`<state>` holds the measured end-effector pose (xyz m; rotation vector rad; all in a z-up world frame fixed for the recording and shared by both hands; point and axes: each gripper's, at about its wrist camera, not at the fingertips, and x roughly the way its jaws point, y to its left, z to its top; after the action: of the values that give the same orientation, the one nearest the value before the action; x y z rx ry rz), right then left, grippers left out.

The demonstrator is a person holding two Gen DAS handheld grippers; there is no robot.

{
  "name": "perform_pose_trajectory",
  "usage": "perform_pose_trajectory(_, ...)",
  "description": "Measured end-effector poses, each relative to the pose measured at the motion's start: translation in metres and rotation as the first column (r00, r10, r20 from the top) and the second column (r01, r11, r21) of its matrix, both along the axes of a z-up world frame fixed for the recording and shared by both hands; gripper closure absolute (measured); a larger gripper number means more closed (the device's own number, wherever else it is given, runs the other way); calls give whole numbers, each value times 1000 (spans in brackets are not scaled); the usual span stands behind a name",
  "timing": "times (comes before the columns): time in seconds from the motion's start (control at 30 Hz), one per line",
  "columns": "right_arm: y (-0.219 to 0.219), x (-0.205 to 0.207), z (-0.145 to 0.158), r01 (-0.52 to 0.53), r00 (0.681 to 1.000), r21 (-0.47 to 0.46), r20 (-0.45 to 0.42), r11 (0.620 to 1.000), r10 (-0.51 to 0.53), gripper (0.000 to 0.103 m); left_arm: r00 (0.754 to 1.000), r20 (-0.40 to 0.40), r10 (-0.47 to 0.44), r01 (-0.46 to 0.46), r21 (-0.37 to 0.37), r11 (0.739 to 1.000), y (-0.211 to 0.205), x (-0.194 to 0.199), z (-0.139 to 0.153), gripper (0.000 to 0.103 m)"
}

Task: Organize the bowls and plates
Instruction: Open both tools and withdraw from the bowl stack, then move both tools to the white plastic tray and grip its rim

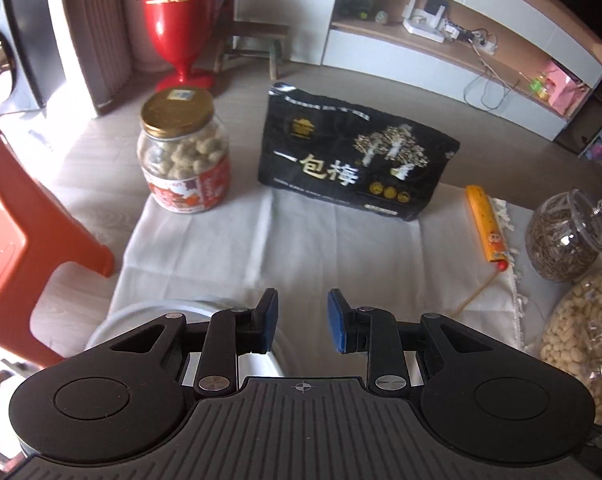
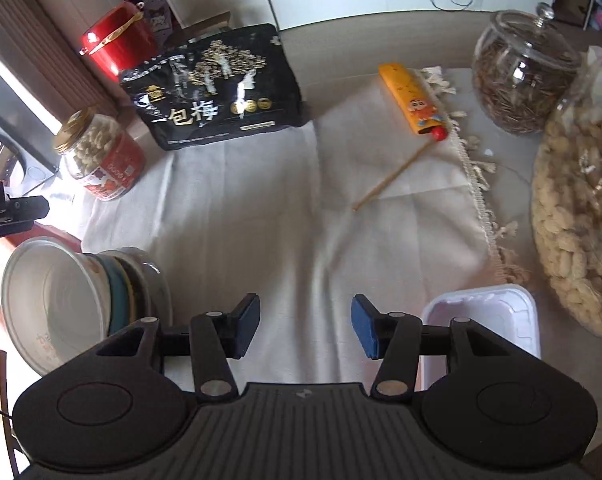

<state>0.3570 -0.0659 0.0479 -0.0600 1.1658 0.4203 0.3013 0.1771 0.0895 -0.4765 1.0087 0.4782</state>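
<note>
In the right wrist view a stack of bowls and plates (image 2: 113, 292) stands at the table's left edge, with a white bowl (image 2: 53, 300) nested on top. A white rectangular tray (image 2: 497, 316) lies at the lower right. My right gripper (image 2: 305, 326) is open and empty above the white cloth (image 2: 281, 208), between the stack and the tray. In the left wrist view my left gripper (image 1: 302, 320) is open and empty, hovering over the rim of the stack (image 1: 141, 316), which it mostly hides. Part of the left gripper shows at the left edge of the right wrist view (image 2: 13, 212).
On the cloth's far side stand a snack jar (image 1: 185, 152), a black pouch (image 1: 349, 160) and an orange case with a stick (image 1: 487, 228). A glass jar of seeds (image 2: 525, 72) and a big peanut jar (image 2: 581, 208) crowd the right. An orange stool (image 1: 25, 220) sits left.
</note>
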Motion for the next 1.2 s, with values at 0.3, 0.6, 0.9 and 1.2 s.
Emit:
perform_pose_trajectory(0.3,-127,19,-37,205,976,-143,-40,968,-213,52,930,-144,-337,265,-374,889,-144,50,-105,73)
perform_pose_trajectory(0.6,-174,18,-79,287,940,-93,-166,953,-299,54,868,-238,-436,328,-385,863,-213,47,-154,73)
perform_pose_trajectory(0.9,-158,16,-93,269,929,-29,-255,963,-268,59,869,-223,-442,318,-433,843,-199,39,-164,76)
perform_pose_trajectory(1.2,-103,7,-92,154,946,-9,-287,988,-150,59,871,-263,-415,265,-461,847,-150,-4,-153,76)
